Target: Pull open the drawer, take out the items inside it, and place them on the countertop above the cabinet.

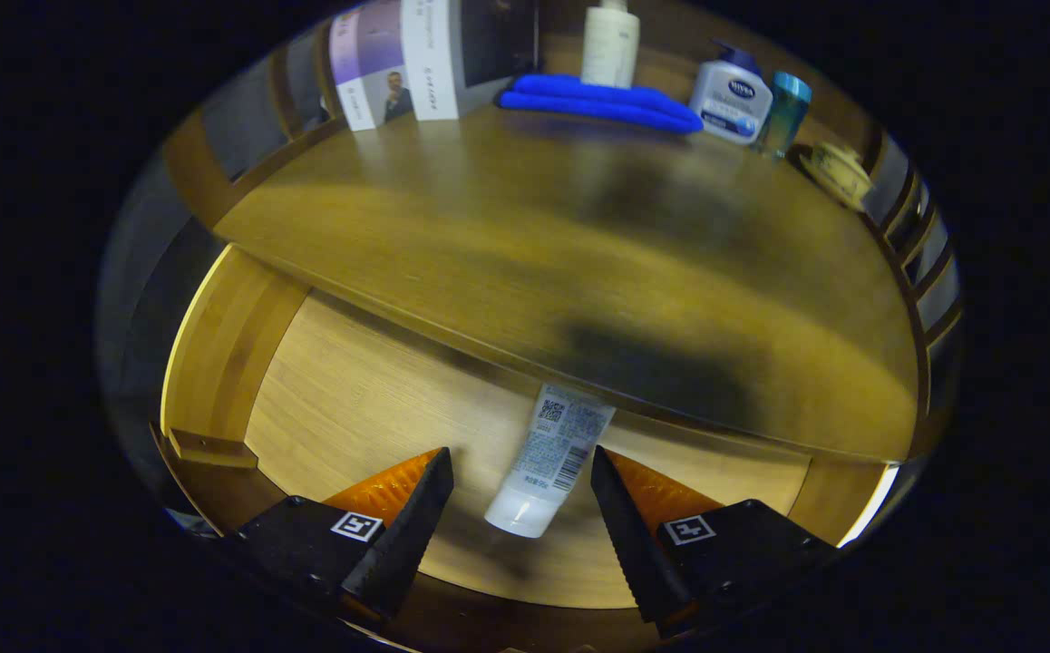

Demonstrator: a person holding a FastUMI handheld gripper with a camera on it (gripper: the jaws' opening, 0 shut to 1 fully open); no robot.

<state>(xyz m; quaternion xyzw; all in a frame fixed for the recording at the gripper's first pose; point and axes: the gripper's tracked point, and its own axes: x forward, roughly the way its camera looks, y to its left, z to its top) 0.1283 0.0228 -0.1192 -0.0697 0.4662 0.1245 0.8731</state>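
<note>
1. The drawer (217, 354) stood pulled open, its left wall and pale floor in view below the table (579, 263) edge, so that step looked done to me.
2. You held the gripper (521, 481) over the open drawer with its fingers spread wide, touching nothing. I judge you kept them apart so they could come down on either side of the tube.
3. The tube (548, 458) lay flat on the drawer floor between the fingers, cap end toward you, far end tucked just under the table's overhang. Lying that way, it offered its narrow sides to the fingers, which suited a grasp near the cap.
4. The tabletop was bare through the middle, and I take that as where the tube was meant to go.
5. Along the far edge stood boxes (398, 63), then a blue cloth (597, 100) with a pale bottle (609, 45) behind it, a pump bottle (730, 100), and a teal cup (786, 109). Being well back, they should not have hindered a placement.
</note>
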